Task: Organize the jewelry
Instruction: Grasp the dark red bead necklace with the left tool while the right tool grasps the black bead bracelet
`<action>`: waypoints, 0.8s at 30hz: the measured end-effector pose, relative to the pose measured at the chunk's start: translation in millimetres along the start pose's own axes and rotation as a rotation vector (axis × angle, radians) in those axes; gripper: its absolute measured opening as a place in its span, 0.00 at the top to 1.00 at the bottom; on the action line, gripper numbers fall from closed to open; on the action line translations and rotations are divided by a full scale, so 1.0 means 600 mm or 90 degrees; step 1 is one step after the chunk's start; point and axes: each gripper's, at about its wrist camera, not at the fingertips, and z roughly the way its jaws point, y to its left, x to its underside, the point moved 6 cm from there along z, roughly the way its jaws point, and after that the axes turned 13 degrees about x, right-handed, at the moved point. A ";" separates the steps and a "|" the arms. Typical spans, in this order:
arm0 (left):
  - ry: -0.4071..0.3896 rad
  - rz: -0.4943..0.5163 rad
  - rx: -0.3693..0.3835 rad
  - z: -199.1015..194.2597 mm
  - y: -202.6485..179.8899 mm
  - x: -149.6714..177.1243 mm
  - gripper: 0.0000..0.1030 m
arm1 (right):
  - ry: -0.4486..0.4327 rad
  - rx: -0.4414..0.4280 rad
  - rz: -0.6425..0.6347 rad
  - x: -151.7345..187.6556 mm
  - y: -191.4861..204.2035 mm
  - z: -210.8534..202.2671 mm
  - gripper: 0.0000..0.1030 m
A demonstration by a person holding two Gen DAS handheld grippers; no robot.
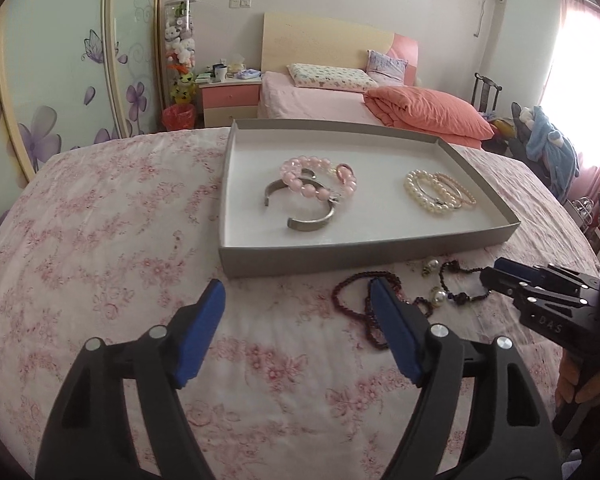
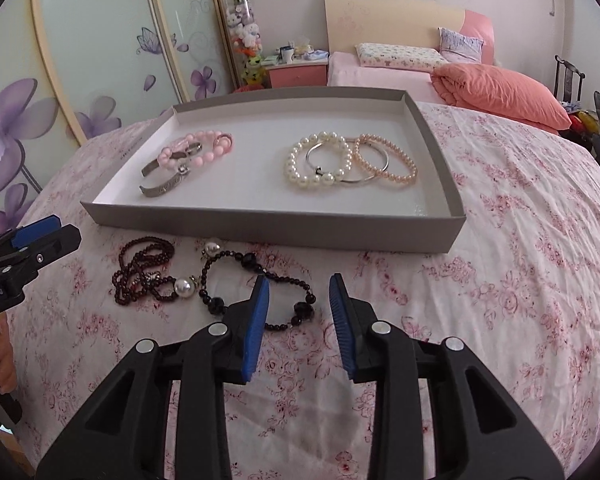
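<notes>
On the pink floral bedspread [image 2: 520, 240], just before the shallow grey cardboard tray [image 2: 260, 226] already holding bracelets, lie a dark red bead string [image 2: 140, 272] and a black bead necklace [image 2: 236, 276]. Both wait for sorting: the left gripper [image 1: 296, 304] and right gripper [image 2: 299, 292] hover with parted jaws, holding nothing.

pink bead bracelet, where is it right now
The pink bead bracelet lies inside the grey tray, in its left half in the right wrist view, draped over a silver cuff, apart from the pearl bracelets on the right.
</notes>
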 end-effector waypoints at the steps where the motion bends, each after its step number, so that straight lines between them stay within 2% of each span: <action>1: 0.002 0.001 0.002 0.002 -0.002 -0.001 0.28 | 0.005 0.003 -0.001 0.003 0.001 0.002 0.68; 6: 0.013 0.010 0.009 0.013 -0.010 0.005 0.28 | 0.013 0.016 -0.015 0.009 0.004 0.006 0.71; 10: 0.021 0.014 0.012 0.022 -0.016 0.008 0.26 | 0.012 0.035 -0.033 0.010 0.005 0.007 0.87; 13: 0.028 0.017 0.011 0.029 -0.020 0.012 0.24 | 0.011 0.041 -0.035 0.010 0.003 0.006 0.89; 15: 0.035 0.022 0.009 0.034 -0.025 0.016 0.23 | 0.009 0.064 -0.032 0.011 -0.005 0.005 0.89; 19: 0.047 0.037 0.009 0.044 -0.038 0.021 0.21 | 0.020 0.100 0.037 0.007 -0.050 0.010 0.89; 24: 0.066 0.074 -0.002 0.066 -0.061 0.023 0.21 | 0.021 0.099 0.043 0.008 -0.058 0.013 0.89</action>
